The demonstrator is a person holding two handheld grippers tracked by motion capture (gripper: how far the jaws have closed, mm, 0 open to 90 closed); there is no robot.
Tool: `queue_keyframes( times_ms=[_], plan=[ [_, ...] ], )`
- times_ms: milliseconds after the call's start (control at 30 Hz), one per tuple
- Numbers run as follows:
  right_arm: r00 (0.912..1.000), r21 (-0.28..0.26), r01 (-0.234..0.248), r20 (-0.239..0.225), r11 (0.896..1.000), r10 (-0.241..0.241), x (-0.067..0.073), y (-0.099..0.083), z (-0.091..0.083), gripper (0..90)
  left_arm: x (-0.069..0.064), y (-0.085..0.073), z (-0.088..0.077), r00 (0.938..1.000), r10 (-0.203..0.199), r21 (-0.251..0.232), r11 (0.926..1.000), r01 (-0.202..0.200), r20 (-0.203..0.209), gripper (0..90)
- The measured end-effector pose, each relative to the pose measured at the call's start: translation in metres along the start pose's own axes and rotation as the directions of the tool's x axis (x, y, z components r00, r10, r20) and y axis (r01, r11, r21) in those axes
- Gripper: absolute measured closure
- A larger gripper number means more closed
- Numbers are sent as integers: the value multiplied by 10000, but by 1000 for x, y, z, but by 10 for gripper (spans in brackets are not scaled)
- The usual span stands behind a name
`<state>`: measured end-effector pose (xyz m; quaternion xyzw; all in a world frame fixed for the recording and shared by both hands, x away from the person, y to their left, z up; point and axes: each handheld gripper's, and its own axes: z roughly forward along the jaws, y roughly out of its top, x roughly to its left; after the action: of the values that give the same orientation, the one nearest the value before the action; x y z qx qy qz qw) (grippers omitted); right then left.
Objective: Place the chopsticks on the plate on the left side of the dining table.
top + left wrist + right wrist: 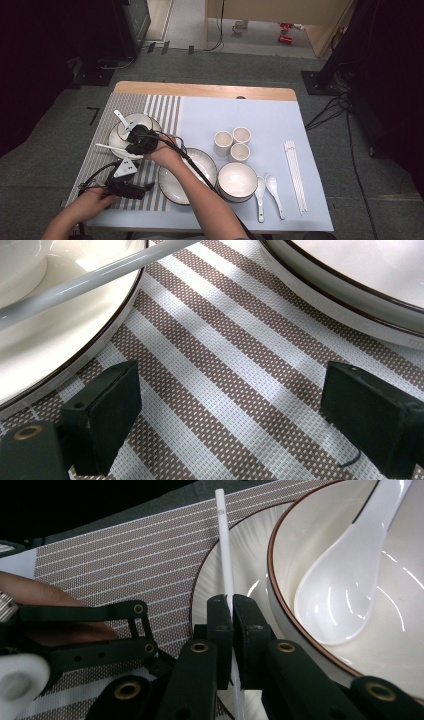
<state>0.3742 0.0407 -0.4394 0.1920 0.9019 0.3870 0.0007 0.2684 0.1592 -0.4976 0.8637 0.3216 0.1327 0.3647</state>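
Observation:
My right gripper (232, 605) is shut on a thin white chopstick (223, 540), whose far end reaches over the rim of a dark-rimmed white plate (245, 545). On that plate stands a white bowl (310, 540) with a white spoon (340, 595) lying in it. From above, the right gripper (137, 141) hangs over this plate (116, 140) on the striped placemat (165, 107), and the chopstick (107, 147) sticks out to the left. My left gripper (230, 405) stands open just above the striped mat (225, 340), nothing between its jaws; from above it (147, 188) is at the front left.
A second plate (187, 177) lies right of the left gripper. On the blue mat (260, 115) stand another bowl (236, 181), three cups (235, 142), two spoons (267, 192) and several white chopsticks (295, 170). The person's right forearm crosses the second plate.

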Motion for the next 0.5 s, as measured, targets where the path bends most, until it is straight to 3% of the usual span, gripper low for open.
queue_keyframes(
  times_ms=[233,500],
  plan=[
    [9997,199,30,-237,9998,-25,3,-5,-2,900,0,0,0,10000,8,10,10000,-8,-1,95],
    [10000,354,79,-57,9993,-77,1,-9,2,889,0,0,0,10000,-16,-9,10000,16,6,96]
  ],
)
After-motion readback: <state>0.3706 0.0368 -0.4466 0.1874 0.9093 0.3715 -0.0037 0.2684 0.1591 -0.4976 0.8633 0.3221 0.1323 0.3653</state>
